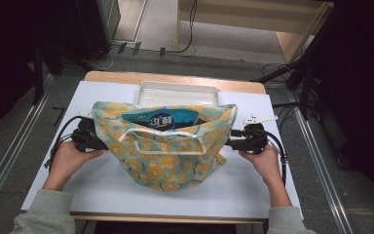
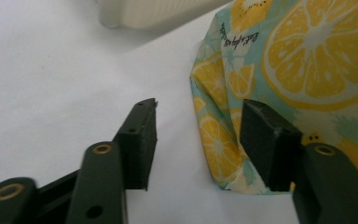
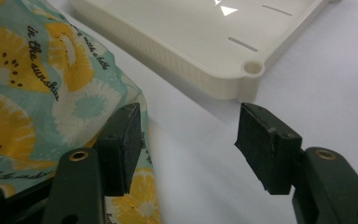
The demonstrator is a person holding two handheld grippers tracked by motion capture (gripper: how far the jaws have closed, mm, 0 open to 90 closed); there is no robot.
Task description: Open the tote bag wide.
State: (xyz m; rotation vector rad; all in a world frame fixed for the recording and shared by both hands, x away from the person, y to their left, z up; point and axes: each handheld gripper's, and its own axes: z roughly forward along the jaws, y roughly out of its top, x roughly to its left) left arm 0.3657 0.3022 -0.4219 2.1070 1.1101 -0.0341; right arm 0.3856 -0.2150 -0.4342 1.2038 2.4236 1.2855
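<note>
Looking down from the high view, a soft bag [image 1: 168,148] printed with lemon slices lies flat on the white table [image 1: 102,185], just in front of a cream tray [image 1: 177,92]. Its long axis runs side to side, its mouth points toward the tray, and a blue packet [image 1: 160,119] peeks out of that mouth. The left gripper [image 1: 97,142] sits at the bag's left edge and the right gripper [image 1: 231,143] at its right edge, each hand level with the white handle [image 1: 165,141].

In the left gripper view the jaws stand wide, with nothing pinched; one pad overlaps the bag's crumpled corner [image 2: 223,149], the other stands over bare table beside the bag.

In the right gripper view the jaws are wide as well and hold nothing; the bag's edge [image 3: 135,100] lies at the inner pad, with the tray's corner [image 3: 253,68] just beyond.

I'd judge the cloth thin, limp and light, sagging once lifted, so the side hems near the mouth look the best places to take hold
</note>
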